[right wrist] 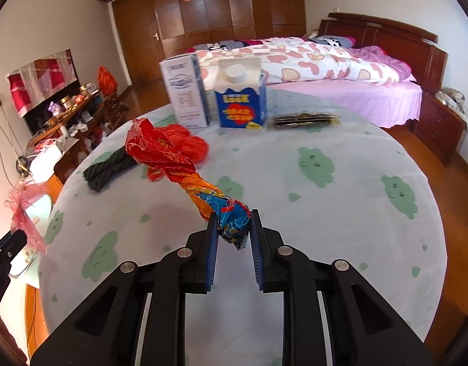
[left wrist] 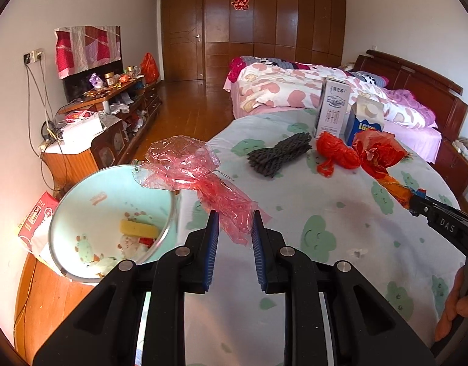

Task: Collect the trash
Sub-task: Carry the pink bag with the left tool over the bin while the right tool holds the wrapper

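My left gripper is shut on a crumpled pink clear plastic wrapper, held up beside the rim of a pale green trash bin at the table's left edge. The bin holds a yellow piece and scraps. My right gripper is shut on the twisted end of a red, orange and blue foil bag, lifted above the round table. That bag and right gripper also show at the right of the left wrist view. The pink wrapper appears at the far left of the right wrist view.
On the cloud-print tablecloth lie a dark rope bundle, a red plastic bag, a white milk carton, a blue carton and a dark flat packet. A bed stands behind; a cluttered sideboard at left.
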Demonstrator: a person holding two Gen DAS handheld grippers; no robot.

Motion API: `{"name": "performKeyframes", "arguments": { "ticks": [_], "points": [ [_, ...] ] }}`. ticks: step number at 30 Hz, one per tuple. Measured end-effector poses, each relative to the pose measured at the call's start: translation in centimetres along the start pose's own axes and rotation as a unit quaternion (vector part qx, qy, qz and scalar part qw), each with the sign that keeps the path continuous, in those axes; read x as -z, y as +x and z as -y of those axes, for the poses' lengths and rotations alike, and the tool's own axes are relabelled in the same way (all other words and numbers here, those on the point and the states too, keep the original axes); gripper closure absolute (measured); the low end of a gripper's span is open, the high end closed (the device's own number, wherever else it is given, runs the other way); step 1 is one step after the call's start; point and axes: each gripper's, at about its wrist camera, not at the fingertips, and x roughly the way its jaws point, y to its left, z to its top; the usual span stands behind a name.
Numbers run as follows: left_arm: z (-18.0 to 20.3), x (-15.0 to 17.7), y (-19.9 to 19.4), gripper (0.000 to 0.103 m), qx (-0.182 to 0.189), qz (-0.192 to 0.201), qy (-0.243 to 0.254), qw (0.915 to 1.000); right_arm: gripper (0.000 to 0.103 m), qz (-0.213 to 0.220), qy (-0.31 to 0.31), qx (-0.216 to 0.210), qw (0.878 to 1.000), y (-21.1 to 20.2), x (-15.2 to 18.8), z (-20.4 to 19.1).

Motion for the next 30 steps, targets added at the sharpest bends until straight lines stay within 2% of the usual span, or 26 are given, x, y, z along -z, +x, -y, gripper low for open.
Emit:
{"name": "performKeyframes", "arguments": {
  "ticks": [12, 30],
  "points": [
    [-3.8, 0.3, -2.0, 0.081, -0.019, 0.011, -0.025, 0.9994, 0.082, 0.017, -0.052, -0.038, 0.998, -2.6, 0.5, -6.8],
    [-8.1, -0.9, -3.2, 0.081, -0.039, 0.030, -0.049, 0.9976, 0.082, 0.031, -0.098, -0.064, 0.993, -4.2, 0.5, -13.3]
  ]
}}
